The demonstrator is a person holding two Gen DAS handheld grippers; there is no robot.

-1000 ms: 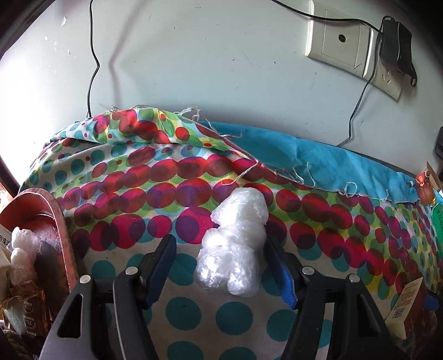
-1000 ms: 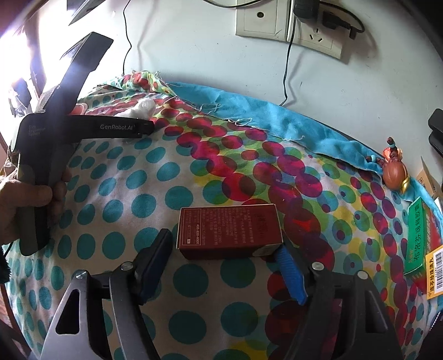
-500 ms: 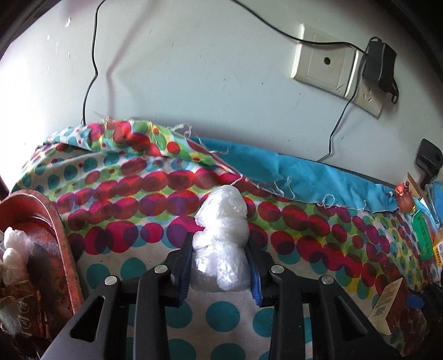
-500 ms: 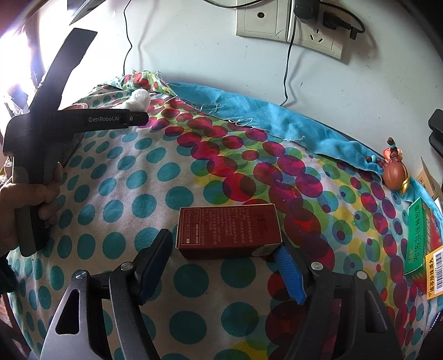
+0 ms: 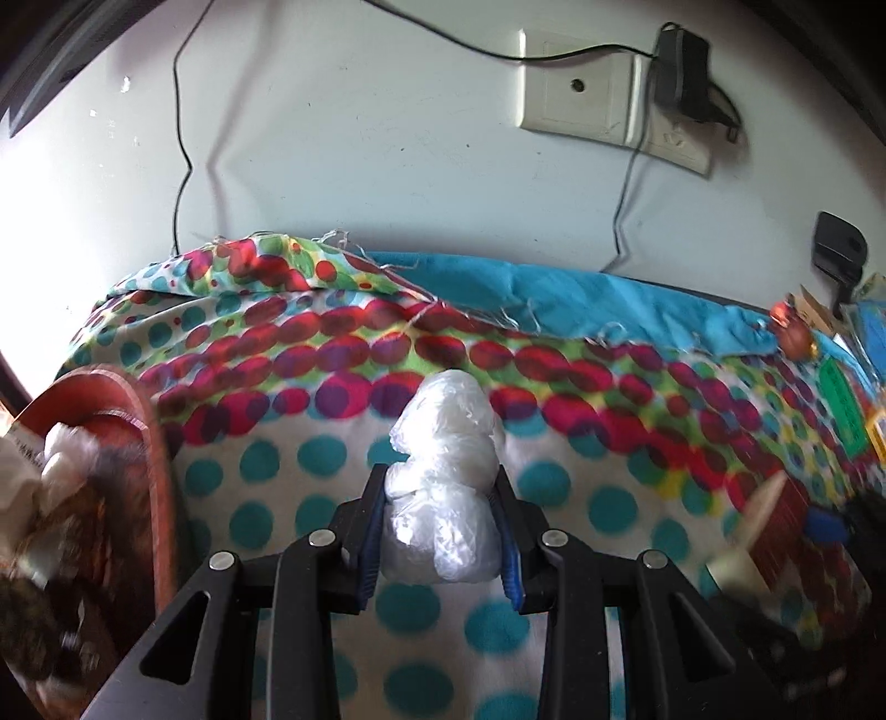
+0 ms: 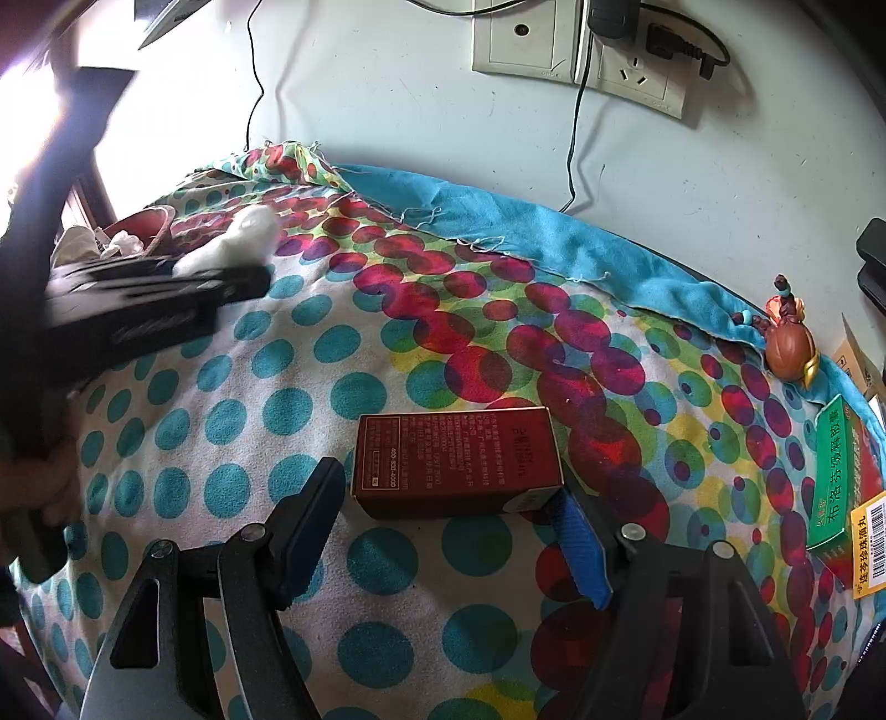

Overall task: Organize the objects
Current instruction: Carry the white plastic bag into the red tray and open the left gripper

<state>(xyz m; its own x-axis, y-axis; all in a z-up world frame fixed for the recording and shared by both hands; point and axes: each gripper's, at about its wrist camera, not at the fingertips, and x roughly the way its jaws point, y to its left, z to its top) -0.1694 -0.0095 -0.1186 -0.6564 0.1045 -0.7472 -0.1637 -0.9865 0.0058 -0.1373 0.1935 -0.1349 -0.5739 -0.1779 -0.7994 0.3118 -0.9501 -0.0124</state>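
Observation:
My left gripper (image 5: 443, 531) is shut on a white crumpled plastic bag (image 5: 443, 487), held above the dotted cloth. The bag (image 6: 232, 243) and the blurred left gripper (image 6: 221, 277) also show at the left of the right wrist view. A red bowl (image 5: 149, 443) with several wrapped items sits at the left. My right gripper (image 6: 443, 531) is open, its jaws either side of the near edge of a dark red box (image 6: 454, 465) lying flat on the cloth.
A green medicine box (image 6: 836, 476) and a yellow barcoded pack (image 6: 872, 548) lie at the right. A small brown figurine (image 6: 789, 343) stands on the blue cloth (image 6: 554, 238). Wall sockets (image 6: 576, 50) with cables are behind.
My left gripper closed on the white plastic bag and has lifted it, moving left and nearer the red bowl. The right gripper and red box have not moved.

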